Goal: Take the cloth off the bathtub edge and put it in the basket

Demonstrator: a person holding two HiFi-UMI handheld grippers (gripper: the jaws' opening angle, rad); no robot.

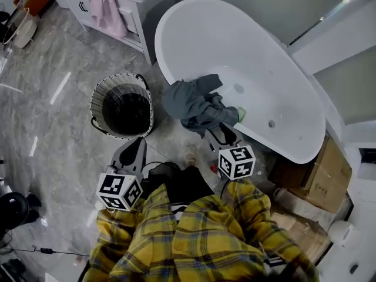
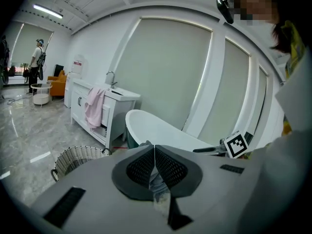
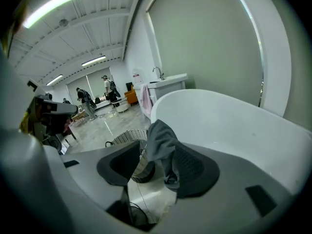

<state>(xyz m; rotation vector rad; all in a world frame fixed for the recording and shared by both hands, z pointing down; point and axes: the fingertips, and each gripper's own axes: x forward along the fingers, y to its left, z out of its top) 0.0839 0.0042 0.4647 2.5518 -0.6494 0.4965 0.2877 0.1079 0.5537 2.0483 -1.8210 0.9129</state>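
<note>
A grey cloth (image 1: 194, 101) lies bunched over the near rim of the white bathtub (image 1: 161, 51). My right gripper (image 1: 220, 128) is at the cloth's right end. In the right gripper view the jaws stand apart around the cloth (image 3: 158, 140): it drapes against the right pad (image 3: 195, 167), and the left pad is free of it, so the right gripper (image 3: 158, 150) is open. The woven basket (image 1: 100, 96) stands on the floor left of the tub. My left gripper (image 1: 138, 141) hovers just below the basket, shut and empty, its fingers (image 2: 170, 167) meeting at the tips.
A white vanity (image 1: 82, 2) with a pink towel (image 1: 106, 7) stands at the back left. Cardboard boxes (image 1: 323, 175) sit right of the tub. A small green object (image 1: 241, 115) lies inside the tub. Small bottles (image 1: 191, 154) stand on the floor near my feet. People (image 3: 85, 99) stand far off.
</note>
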